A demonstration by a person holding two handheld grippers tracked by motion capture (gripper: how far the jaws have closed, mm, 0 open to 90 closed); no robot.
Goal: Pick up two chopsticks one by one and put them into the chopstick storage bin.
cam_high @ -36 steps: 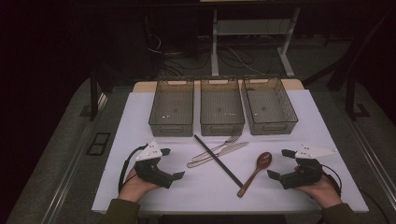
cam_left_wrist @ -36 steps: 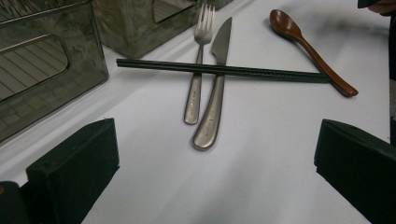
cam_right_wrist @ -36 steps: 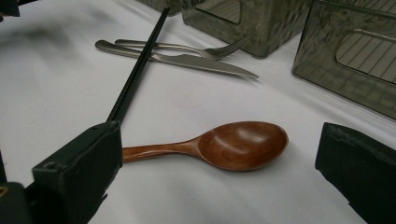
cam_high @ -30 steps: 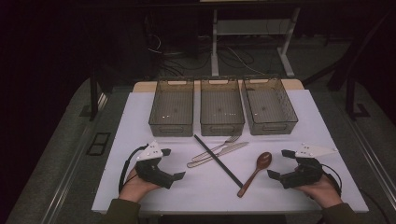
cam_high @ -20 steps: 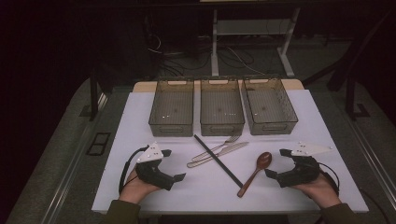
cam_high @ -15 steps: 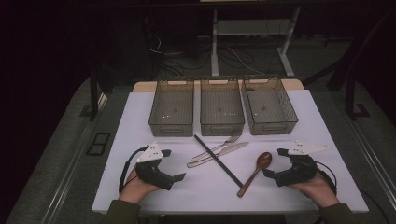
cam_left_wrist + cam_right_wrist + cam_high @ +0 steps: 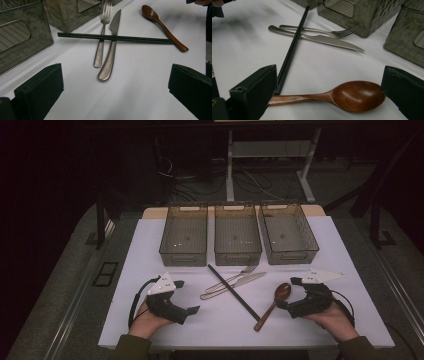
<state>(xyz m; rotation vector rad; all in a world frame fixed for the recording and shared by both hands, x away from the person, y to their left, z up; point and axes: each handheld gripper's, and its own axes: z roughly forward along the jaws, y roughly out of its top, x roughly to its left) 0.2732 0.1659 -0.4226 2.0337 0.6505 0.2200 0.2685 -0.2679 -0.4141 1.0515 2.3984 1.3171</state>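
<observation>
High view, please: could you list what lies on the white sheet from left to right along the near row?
Left tool → fork → knife → wooden spoon → right tool.

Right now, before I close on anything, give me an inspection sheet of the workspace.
Surface: white table top, flat, no spills seen.
Job's things: wooden spoon between the right gripper's open jaws, not gripped; black chopsticks lie across the fork and knife, their near end at the spoon's handle.
Bins: three empty clear bins in a row at the far edge.
Clutter: nothing seen.
Grippers: left gripper open, resting on the table, holding nothing; right gripper open around the spoon's bowl.
Cables: one trails from each gripper; more lie on the floor beyond the table.
Surroundings: dark; a white desk frame behind.
</observation>
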